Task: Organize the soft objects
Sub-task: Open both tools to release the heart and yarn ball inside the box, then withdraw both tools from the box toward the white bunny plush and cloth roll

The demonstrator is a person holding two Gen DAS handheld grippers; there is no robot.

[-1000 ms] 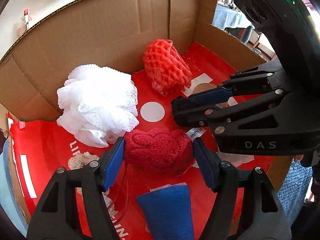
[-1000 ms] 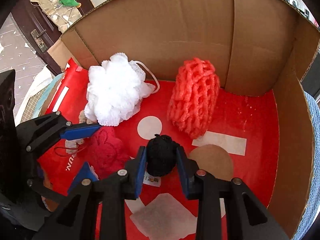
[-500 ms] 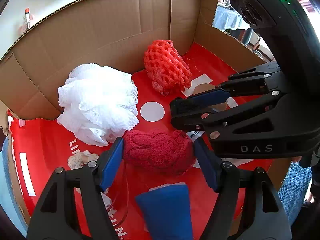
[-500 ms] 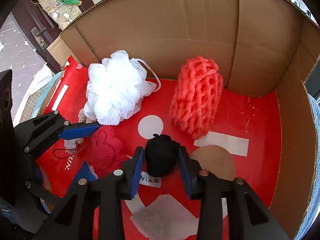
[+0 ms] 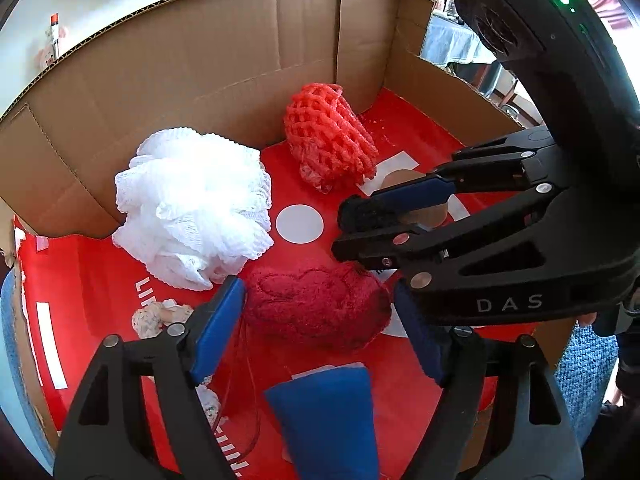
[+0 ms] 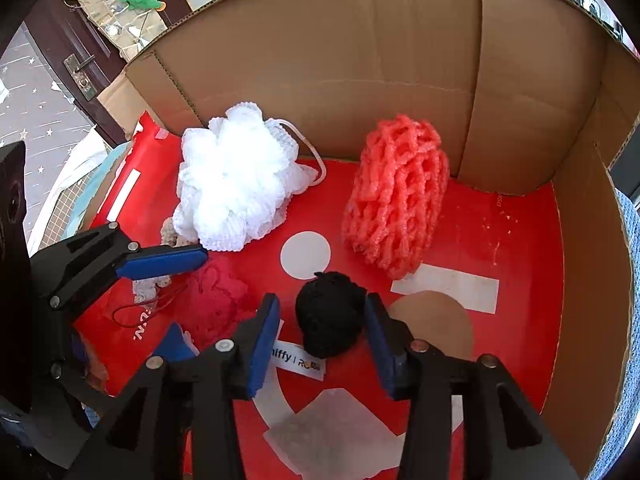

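Inside a cardboard box with a red floor lie a white mesh puff, an orange-red foam net, a dark red fuzzy piece and a black yarn ball. My left gripper is open, its blue pads apart on either side of the dark red piece. My right gripper is open around the black ball, which rests on the box floor with gaps at both pads. The right gripper also shows in the left wrist view.
A blue soft piece lies just under my left gripper. A small pale crocheted item with a red cord lies at the left. The box walls rise at the back and right. A white paper sheet lies on the floor.
Both grippers have opened wider. The right one let go of the black ball, the left one let go of the dark red piece; both objects now rest on the box floor.
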